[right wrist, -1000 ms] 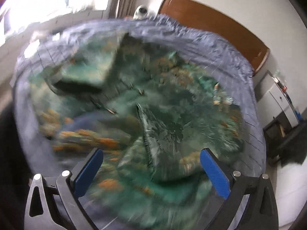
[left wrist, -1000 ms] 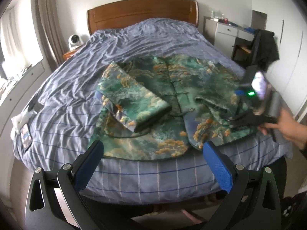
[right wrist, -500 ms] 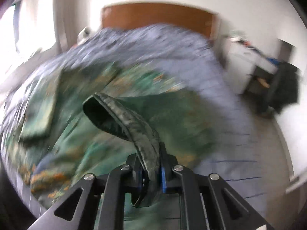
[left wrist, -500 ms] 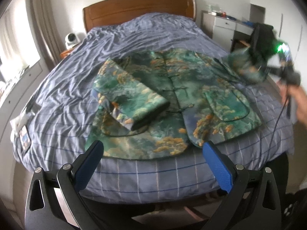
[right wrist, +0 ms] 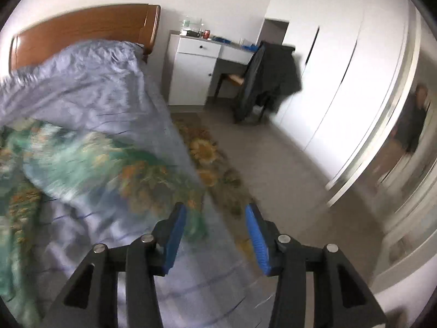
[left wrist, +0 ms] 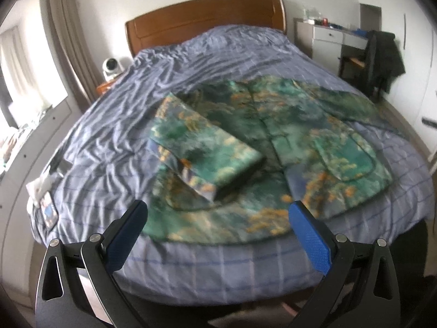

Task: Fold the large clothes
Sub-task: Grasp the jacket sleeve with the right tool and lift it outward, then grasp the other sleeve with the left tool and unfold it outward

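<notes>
A green and orange patterned jacket [left wrist: 286, 136] lies front up on the blue checked bed [left wrist: 114, 125]. Its left sleeve [left wrist: 207, 147] is folded across the body. Its right sleeve [left wrist: 360, 109] lies spread out toward the bed's right edge. My left gripper [left wrist: 218, 229] is open and empty, held above the foot of the bed near the jacket's hem. My right gripper [right wrist: 215, 224] is open and empty over the bed's right edge, with the sleeve's end [right wrist: 142, 180] just ahead of its left finger.
A wooden headboard [left wrist: 204, 19] stands at the far end. A white desk [right wrist: 202, 63] and a chair draped with a dark coat [right wrist: 267, 82] stand right of the bed. A floral rug [right wrist: 213, 164] lies on the floor by white wardrobe doors [right wrist: 327, 82].
My right gripper let go of the right sleeve after carrying it outward; the sleeve now lies spread on the bed. The right gripper has swung toward the room. The left gripper stays open.
</notes>
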A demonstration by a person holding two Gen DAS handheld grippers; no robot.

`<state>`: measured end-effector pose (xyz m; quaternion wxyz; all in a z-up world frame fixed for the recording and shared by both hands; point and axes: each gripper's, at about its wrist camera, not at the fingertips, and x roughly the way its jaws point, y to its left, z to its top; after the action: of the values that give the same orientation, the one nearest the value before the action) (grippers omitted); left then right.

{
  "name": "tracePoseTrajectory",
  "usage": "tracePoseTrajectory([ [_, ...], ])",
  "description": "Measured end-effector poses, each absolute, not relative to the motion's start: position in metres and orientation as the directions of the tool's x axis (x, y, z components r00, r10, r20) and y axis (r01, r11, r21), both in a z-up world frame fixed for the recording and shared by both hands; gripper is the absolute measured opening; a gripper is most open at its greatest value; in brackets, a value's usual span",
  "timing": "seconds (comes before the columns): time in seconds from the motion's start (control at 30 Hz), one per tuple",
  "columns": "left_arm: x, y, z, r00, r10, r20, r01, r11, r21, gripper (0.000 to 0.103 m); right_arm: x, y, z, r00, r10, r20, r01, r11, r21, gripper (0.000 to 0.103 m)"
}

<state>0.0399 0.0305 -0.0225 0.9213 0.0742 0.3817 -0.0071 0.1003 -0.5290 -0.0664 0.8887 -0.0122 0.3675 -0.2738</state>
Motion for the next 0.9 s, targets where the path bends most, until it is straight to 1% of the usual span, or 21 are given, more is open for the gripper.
tracePoseTrajectory([
  [0.1, 0.062, 0.042, -0.026, 0.726, 0.027, -0.687, 0.104, 0.983, 0.148, 0.103, 0.069, -0.492, -0.076, 0.632, -0.402, -0.663, 0.410, 0.899, -0.155, 0.047],
  [0.13, 0.070, 0.043, -0.028, 0.726, 0.019, -0.687, 0.129, 0.978, 0.164, 0.103, 0.054, -0.478, -0.082, 0.656, -0.363, -0.661, 0.377, 0.917, -0.129, 0.048],
  [0.17, 0.078, 0.042, -0.033, 0.729, 0.008, -0.685, 0.168, 0.967, 0.191, 0.103, 0.043, -0.460, -0.088, 0.679, -0.321, -0.661, 0.344, 0.934, -0.100, 0.053],
  [0.23, 0.092, 0.034, -0.046, 0.728, 0.017, -0.686, 0.240, 0.930, 0.278, 0.103, 0.015, -0.419, -0.098, 0.707, -0.255, -0.659, 0.298, 0.953, -0.048, 0.056],
  [0.27, 0.099, 0.028, -0.056, 0.720, 0.014, -0.694, 0.294, 0.899, 0.323, 0.103, 0.008, -0.400, -0.104, 0.713, -0.227, -0.663, 0.282, 0.959, -0.025, 0.056],
  [0.37, 0.120, 0.011, -0.092, 0.669, 0.000, -0.743, 0.431, 0.814, 0.388, 0.103, -0.015, -0.353, -0.120, 0.718, -0.136, -0.683, 0.229, 0.972, 0.047, 0.056],
  [0.5, 0.151, -0.003, -0.140, 0.649, 0.051, -0.759, 0.481, 0.745, 0.462, 0.103, -0.029, -0.300, -0.125, 0.731, -0.024, -0.682, 0.134, 0.985, 0.109, 0.056],
  [0.6, 0.181, 0.000, -0.164, 0.612, 0.075, -0.787, 0.474, 0.762, 0.441, 0.103, -0.030, -0.274, -0.126, 0.727, 0.027, -0.686, 0.049, 0.995, 0.092, 0.056],
  [0.67, 0.193, 0.005, -0.172, 0.599, 0.078, -0.797, 0.463, 0.778, 0.425, 0.103, -0.034, -0.261, -0.122, 0.733, 0.022, -0.679, 0.015, 0.999, 0.049, 0.056],
  [0.73, 0.200, 0.011, -0.177, 0.574, 0.056, -0.817, 0.463, 0.801, 0.380, 0.103, -0.038, -0.256, -0.120, 0.740, 0.016, -0.673, 0.005, 1.000, 0.030, 0.056],
  [0.77, 0.202, 0.014, -0.178, 0.557, 0.032, -0.830, 0.464, 0.817, 0.343, 0.099, -0.039, -0.256, -0.119, 0.740, 0.017, -0.672, 0.008, 0.999, 0.034, 0.056],
  [0.8, 0.203, 0.018, -0.178, 0.542, 0.003, -0.840, 0.466, 0.831, 0.303, 0.087, -0.038, -0.257, -0.119, 0.739, 0.020, -0.673, 0.011, 0.999, 0.042, 0.056],
  [0.83, 0.203, 0.022, -0.177, 0.522, -0.028, -0.852, 0.469, 0.844, 0.260, 0.079, -0.039, -0.256, -0.120, 0.738, 0.025, -0.675, 0.015, 0.998, 0.054, 0.056],
  [0.87, 0.202, 0.025, -0.176, 0.503, -0.055, -0.862, 0.472, 0.854, 0.220, 0.065, -0.039, -0.256, -0.121, 0.736, 0.027, -0.676, 0.017, 0.998, 0.058, 0.056],
  [0.9, 0.200, 0.027, -0.174, 0.494, -0.073, -0.866, 0.475, 0.857, 0.199, 0.047, -0.039, -0.257, -0.122, 0.733, 0.028, -0.679, 0.016, 0.998, 0.059, 0.056],
])
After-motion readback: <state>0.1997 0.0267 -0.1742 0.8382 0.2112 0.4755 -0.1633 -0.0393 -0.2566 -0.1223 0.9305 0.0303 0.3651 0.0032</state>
